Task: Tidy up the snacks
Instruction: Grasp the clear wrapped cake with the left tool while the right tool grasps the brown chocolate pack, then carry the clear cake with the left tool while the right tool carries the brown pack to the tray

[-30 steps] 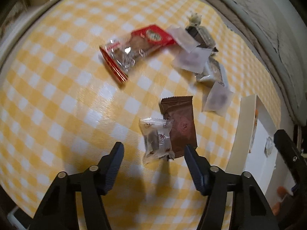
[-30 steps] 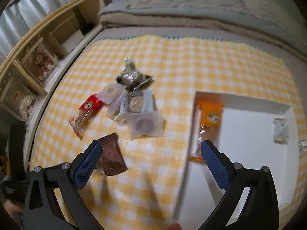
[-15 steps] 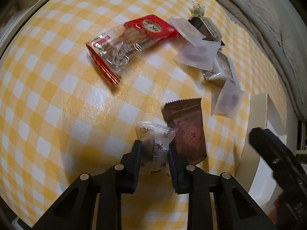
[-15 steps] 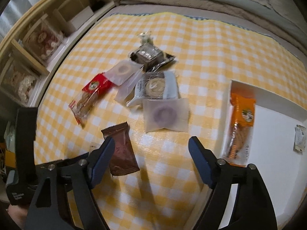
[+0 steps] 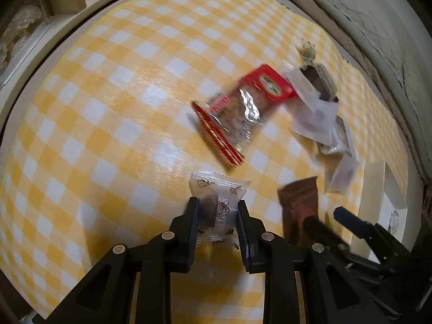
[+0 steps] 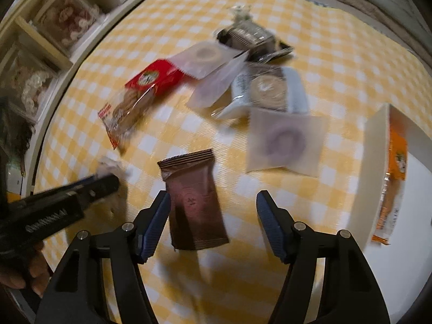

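Note:
My left gripper [image 5: 217,206] is shut on a small clear candy wrapper with strawberry print [image 5: 216,186], both pads pressing its sides. In the right wrist view that gripper [image 6: 108,183] and the candy [image 6: 110,166] show blurred at the left. A brown foil snack packet [image 6: 193,202] lies flat on the yellow checked cloth between the jaws of my right gripper [image 6: 213,197]. Those jaws are closing; the left pad is close to the packet's edge and the right pad stands well apart. The left wrist view shows the brown packet [image 5: 299,199] with the right gripper [image 5: 330,220] over it.
A red cookie packet [image 6: 140,94], translucent white sachets [image 6: 283,140], a white-and-blue biscuit pack [image 6: 270,91] and a dark wrapped cake [image 6: 248,35] lie further back. A white tray [image 6: 378,140] at the right holds an orange packet [image 6: 397,167]. Shelves [image 6: 40,54] line the left.
The left jaws shut on the clear candy and carried it left, away from the brown packet. My right gripper came down from beside the tray over the brown packet, its jaws narrowing.

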A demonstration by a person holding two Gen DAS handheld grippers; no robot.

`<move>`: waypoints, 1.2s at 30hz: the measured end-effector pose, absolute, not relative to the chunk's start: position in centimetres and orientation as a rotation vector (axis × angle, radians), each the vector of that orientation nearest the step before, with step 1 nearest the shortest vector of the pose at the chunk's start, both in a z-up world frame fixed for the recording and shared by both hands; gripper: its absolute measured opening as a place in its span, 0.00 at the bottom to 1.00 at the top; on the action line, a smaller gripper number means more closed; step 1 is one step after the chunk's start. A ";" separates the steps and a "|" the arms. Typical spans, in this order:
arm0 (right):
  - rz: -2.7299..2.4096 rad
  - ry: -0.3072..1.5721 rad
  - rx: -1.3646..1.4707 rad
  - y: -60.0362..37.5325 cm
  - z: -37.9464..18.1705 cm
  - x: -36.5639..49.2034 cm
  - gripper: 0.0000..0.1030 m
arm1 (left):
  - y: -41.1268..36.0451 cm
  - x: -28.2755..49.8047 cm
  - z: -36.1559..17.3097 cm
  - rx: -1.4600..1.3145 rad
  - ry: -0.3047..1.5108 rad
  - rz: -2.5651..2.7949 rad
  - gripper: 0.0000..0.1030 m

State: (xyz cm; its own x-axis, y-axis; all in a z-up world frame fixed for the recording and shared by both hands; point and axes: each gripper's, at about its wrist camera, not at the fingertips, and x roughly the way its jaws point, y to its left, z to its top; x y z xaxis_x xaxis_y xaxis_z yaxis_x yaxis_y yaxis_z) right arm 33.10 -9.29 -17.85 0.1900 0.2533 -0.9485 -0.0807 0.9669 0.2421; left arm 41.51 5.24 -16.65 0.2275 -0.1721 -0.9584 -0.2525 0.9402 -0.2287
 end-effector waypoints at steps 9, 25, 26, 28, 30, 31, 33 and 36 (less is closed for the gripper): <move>0.278 1.414 0.003 -5.0 -20.1 32.9 0.61 | 7.1 41.2 -15.6 -0.324 1.332 0.069 0.25; 0.222 1.258 0.003 -7.5 -15.1 32.4 0.41 | 7.2 39.5 -11.5 -0.215 1.223 0.054 0.25; 0.216 1.243 0.005 -7.5 -14.6 32.5 0.41 | 7.2 39.3 -11.0 -0.210 1.211 0.052 0.25; 0.203 1.204 0.010 -7.7 -13.1 32.2 0.41 | 7.1 38.8 -10.1 -0.203 1.189 0.050 0.25; 0.187 1.175 0.019 -8.3 -12.2 31.8 0.41 | 7.0 38.3 -9.3 -0.199 1.171 0.047 0.25; 0.178 1.162 0.028 -8.6 -11.6 31.5 0.41 | 7.0 38.0 -8.7 -0.192 1.158 0.047 0.25; 0.155 1.139 0.038 -8.9 -10.5 31.1 0.41 | 6.8 37.4 -7.7 -0.170 1.130 0.051 0.25; 0.128 1.101 0.044 -9.9 -9.1 30.6 0.41 | 6.3 36.4 -6.2 -0.152 1.095 0.046 0.25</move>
